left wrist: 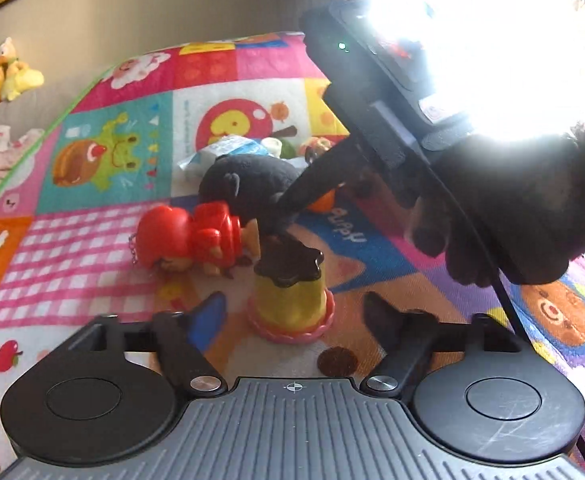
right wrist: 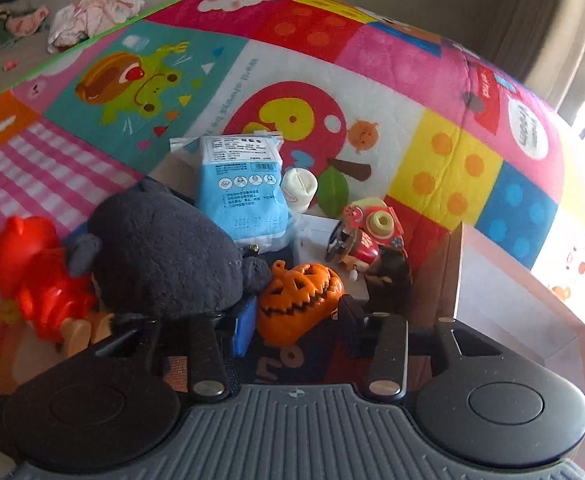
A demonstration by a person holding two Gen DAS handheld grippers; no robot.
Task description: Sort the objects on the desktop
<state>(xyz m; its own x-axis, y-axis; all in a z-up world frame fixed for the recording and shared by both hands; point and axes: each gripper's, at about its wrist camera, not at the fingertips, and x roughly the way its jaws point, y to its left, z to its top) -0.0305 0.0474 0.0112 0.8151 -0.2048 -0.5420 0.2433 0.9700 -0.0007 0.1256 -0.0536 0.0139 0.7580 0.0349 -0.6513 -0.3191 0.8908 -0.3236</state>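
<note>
Your left gripper [left wrist: 292, 312] stands spread, its blue-padded finger [left wrist: 208, 320] and dark finger [left wrist: 380, 312] either side of the pudding toy [left wrist: 292, 300] without touching it. The pudding toy is a yellow cup-shaped body with a dark brown scalloped cap, seated upright on a pink frilled base, resting on the patchwork play mat [left wrist: 92, 240]. Just left and beyond it a red glossy figure [left wrist: 196, 236] lies on its side; behind that sits a dark plush [left wrist: 248, 180]. From the right, your right gripper reaches in, one dark finger [left wrist: 308, 192] ending close above the pudding's cap; contact cannot be judged.

In the right wrist view, your right gripper [right wrist: 292, 320] is partly spread, the orange pumpkin toy [right wrist: 296, 300] just beyond its tips; whether the pads touch it cannot be told. Farther off lie a blue packet [right wrist: 240, 188], a small white jar [right wrist: 298, 188] and a red toy camera [right wrist: 368, 232].
</note>
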